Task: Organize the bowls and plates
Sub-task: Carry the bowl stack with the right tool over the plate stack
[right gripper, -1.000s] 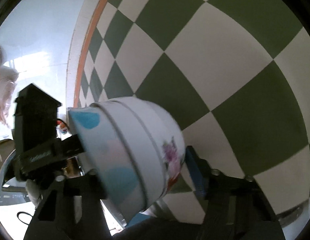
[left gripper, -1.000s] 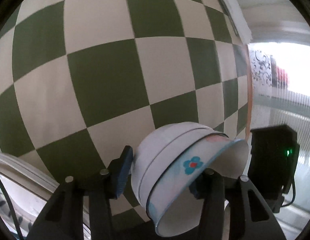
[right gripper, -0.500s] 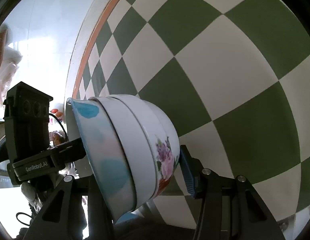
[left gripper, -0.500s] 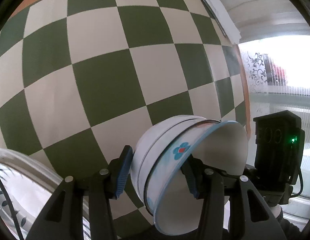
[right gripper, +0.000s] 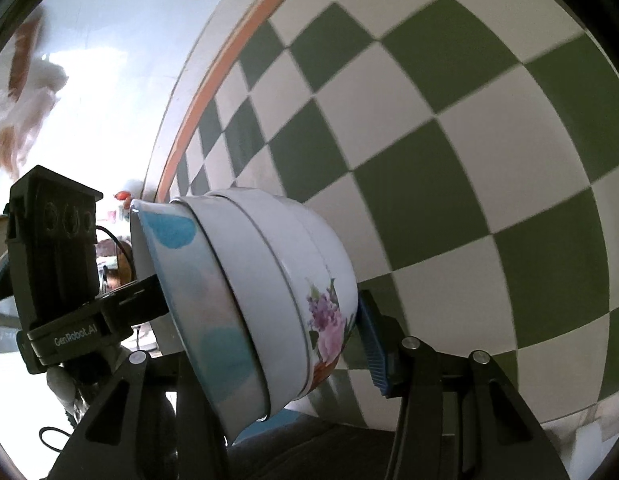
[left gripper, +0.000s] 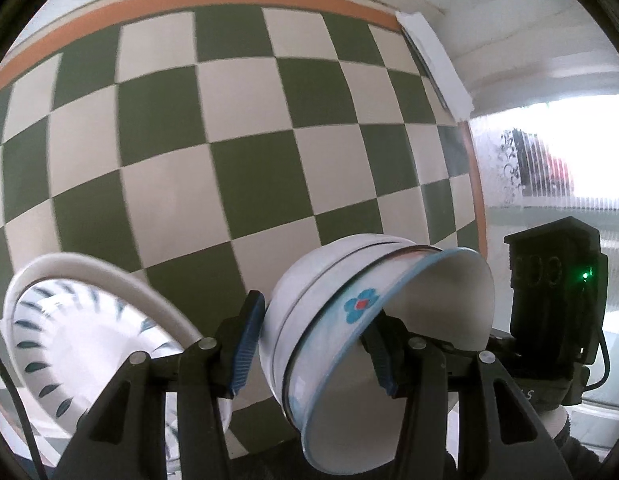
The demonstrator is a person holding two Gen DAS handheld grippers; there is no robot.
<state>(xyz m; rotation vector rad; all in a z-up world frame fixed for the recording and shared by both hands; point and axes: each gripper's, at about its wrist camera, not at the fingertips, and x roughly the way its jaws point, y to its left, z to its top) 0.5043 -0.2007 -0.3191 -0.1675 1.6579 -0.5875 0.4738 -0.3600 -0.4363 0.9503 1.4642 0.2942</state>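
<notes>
A green-and-cream checked cloth (left gripper: 237, 152) with an orange border covers the tabletop, and bright window light washes out the room past its edge. I hold a nested stack of bowls (left gripper: 349, 320) between both tools, tipped on its side and lifted off the tabletop. My left tool (left gripper: 313, 344) is clamped across the stack, one pad on the white outer bowl's wall, the other inside the blue-rimmed bowl with the blue flower. My right tool (right gripper: 269, 344) comes in from the opposite side and is closed on the same stack (right gripper: 261, 304), with one blue pad against the base by the purple flowers; its other finger is hidden behind the bowls. A patterned plate (left gripper: 89, 340) lies toward the near left corner of the tabletop in the left view. My worry: the bowls only sit loosely in each other, so tilted like this one could slide out, or the glazed walls could slip on the pads if either grip eases.
</notes>
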